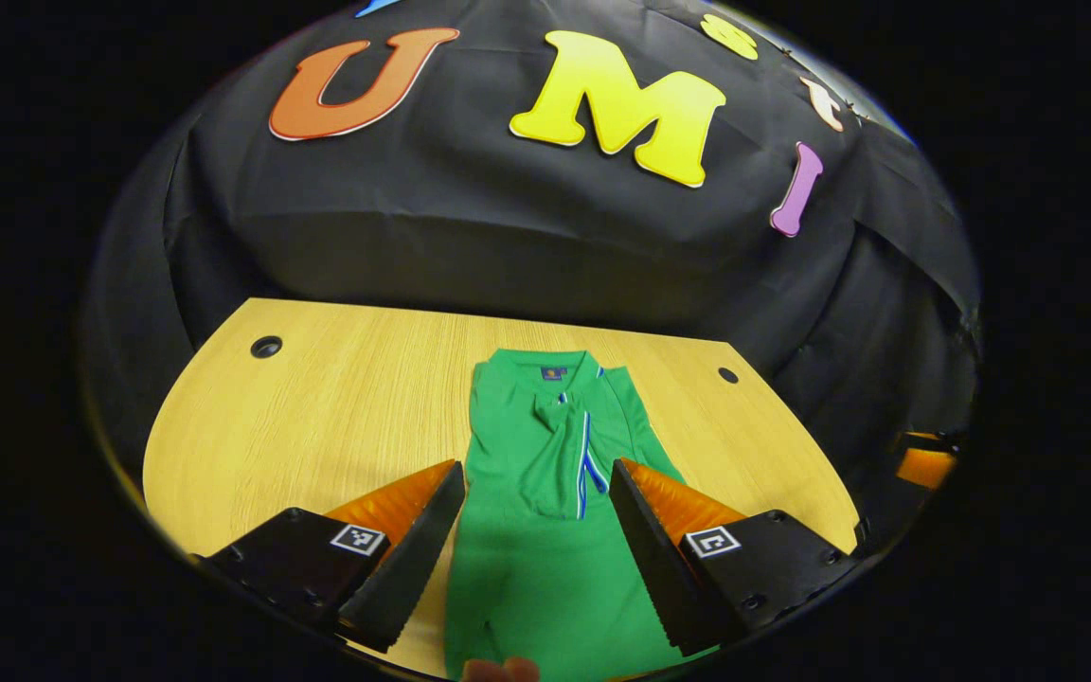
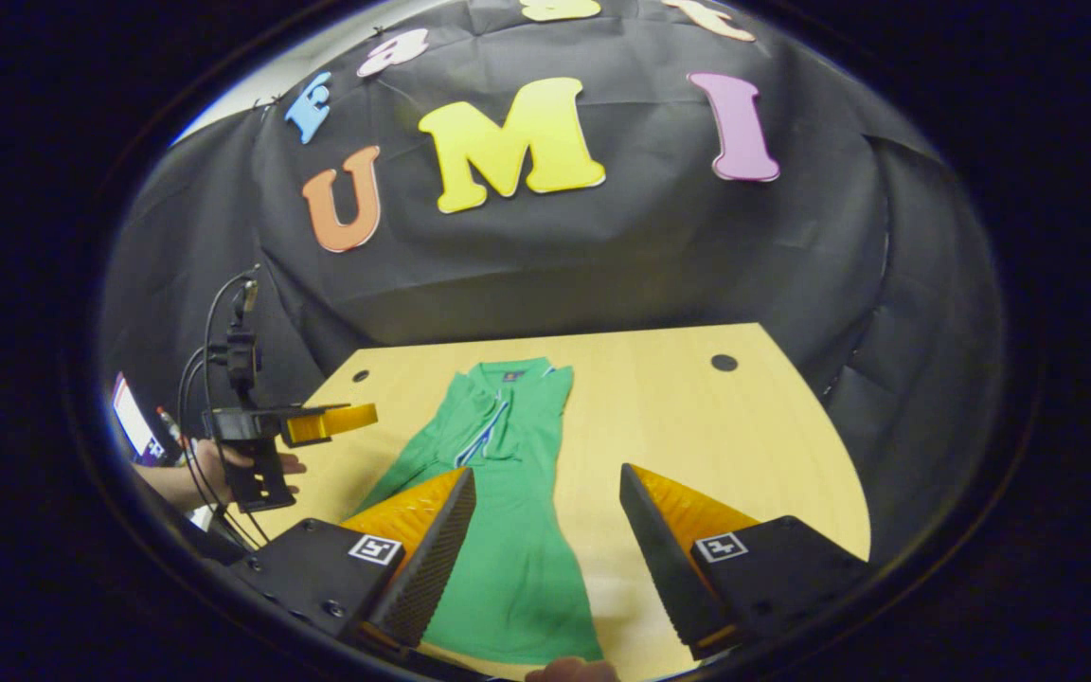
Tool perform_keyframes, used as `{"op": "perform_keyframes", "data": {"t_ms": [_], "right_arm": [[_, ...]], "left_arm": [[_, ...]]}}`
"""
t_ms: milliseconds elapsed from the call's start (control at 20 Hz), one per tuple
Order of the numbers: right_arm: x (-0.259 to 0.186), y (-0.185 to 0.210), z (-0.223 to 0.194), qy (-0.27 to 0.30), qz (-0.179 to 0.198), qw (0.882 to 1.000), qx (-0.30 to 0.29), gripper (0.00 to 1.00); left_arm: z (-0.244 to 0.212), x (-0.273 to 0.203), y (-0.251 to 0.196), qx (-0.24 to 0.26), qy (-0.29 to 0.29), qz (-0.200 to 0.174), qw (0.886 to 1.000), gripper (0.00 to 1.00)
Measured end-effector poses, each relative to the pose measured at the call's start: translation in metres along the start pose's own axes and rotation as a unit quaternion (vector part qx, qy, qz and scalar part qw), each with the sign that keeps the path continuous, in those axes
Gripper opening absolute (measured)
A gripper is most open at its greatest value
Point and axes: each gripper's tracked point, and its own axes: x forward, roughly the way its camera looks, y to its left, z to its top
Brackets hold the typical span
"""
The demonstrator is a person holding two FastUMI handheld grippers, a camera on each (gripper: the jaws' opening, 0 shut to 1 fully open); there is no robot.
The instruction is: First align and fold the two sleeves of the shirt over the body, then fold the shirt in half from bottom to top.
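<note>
A green polo shirt [image 1: 545,493] lay collar-away on the wooden table [image 1: 337,417], both sleeves already folded over its body. The left gripper [image 1: 536,502] hung above the shirt's middle, jaws wide apart, holding nothing. The right gripper [image 2: 545,511] hovered over the shirt's right edge, likewise spread wide and empty.

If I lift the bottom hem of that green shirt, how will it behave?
Probably floppy: the green shirt lies flat on the wooden table, creased. It looks thin, so likely light. The folded sleeves may slide loose.
</note>
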Motion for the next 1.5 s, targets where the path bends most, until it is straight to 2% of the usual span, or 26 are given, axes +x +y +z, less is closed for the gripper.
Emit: {"op": "perform_keyframes", "data": {"t_ms": [100,200,350,450,500,600,750,800,850,900,950,1000,1050,1100,1300,1350,1400,1450,1500], "right_arm": [[0.008,-0.001,-0.018,0.04,0.028,0.999,0.018,0.96],[0.01,-0.008,-0.042,0.09,0.046,0.994,0.031,0.96],[0.007,-0.024,-0.076,0.141,0.05,0.987,0.051,0.96],[0.001,-0.036,-0.102,0.178,0.051,0.98,0.07,0.96],[-0.004,-0.041,-0.117,0.201,0.052,0.975,0.083,0.94],[-0.014,-0.049,-0.141,0.241,0.058,0.961,0.121,0.96],[-0.026,-0.063,-0.171,0.287,0.065,0.941,0.168,0.94],[-0.032,-0.067,-0.183,0.307,0.068,0.931,0.184,0.99],[-0.039,-0.071,-0.196,0.326,0.073,0.921,0.201,0.99],[-0.043,-0.076,-0.208,0.342,0.075,0.911,0.218,0.99],[-0.047,-0.08,-0.218,0.356,0.077,0.901,0.237,0.94],[-0.049,-0.085,-0.228,0.367,0.077,0.89,0.258,0.99],[-0.05,-0.087,-0.234,0.373,0.075,0.882,0.277,0.94],[-0.05,-0.089,-0.238,0.373,0.076,0.878,0.291,0.99],[-0.04,-0.089,-0.243,0.365,0.082,0.871,0.319,0.96],[-0.037,-0.086,-0.241,0.364,0.087,0.871,0.318,0.96],[-0.035,-0.08,-0.242,0.365,0.091,0.874,0.308,0.92],[-0.034,-0.074,-0.245,0.367,0.097,0.878,0.293,0.95],[-0.032,-0.068,-0.245,0.371,0.104,0.88,0.277,0.92]], "left_arm": [[-0.026,-0.025,-0.001,-0.022,0.029,-0.033,0.999,0.99],[-0.055,-0.052,0.01,-0.043,0.062,-0.05,0.996,0.99],[-0.103,-0.09,0.033,-0.063,0.111,-0.053,0.99,0.99],[-0.134,-0.114,0.039,-0.103,0.15,-0.072,0.981,0.99],[-0.151,-0.128,0.041,-0.125,0.17,-0.082,0.974,0.99],[-0.179,-0.147,0.045,-0.162,0.21,-0.096,0.959,0.99],[-0.216,-0.17,0.045,-0.186,0.262,-0.101,0.941,0.99],[-0.225,-0.176,0.042,-0.192,0.276,-0.111,0.935,0.99],[-0.233,-0.181,0.039,-0.196,0.288,-0.119,0.93,0.99],[-0.238,-0.185,0.039,-0.197,0.297,-0.122,0.926,0.99],[-0.241,-0.188,0.041,-0.197,0.303,-0.124,0.924,0.99],[-0.238,-0.192,0.042,-0.201,0.306,-0.126,0.922,0.99],[-0.236,-0.191,0.041,-0.209,0.308,-0.13,0.919,0.99],[-0.234,-0.189,0.036,-0.22,0.304,-0.137,0.917,0.99],[-0.233,-0.177,0.02,-0.26,0.299,-0.161,0.904,1.0],[-0.231,-0.174,0.017,-0.267,0.297,-0.164,0.902,0.99],[-0.231,-0.169,0.016,-0.27,0.295,-0.166,0.901,0.98],[-0.232,-0.167,0.013,-0.269,0.294,-0.169,0.901,0.98],[-0.232,-0.164,0.01,-0.27,0.293,-0.174,0.9,0.98]]}}
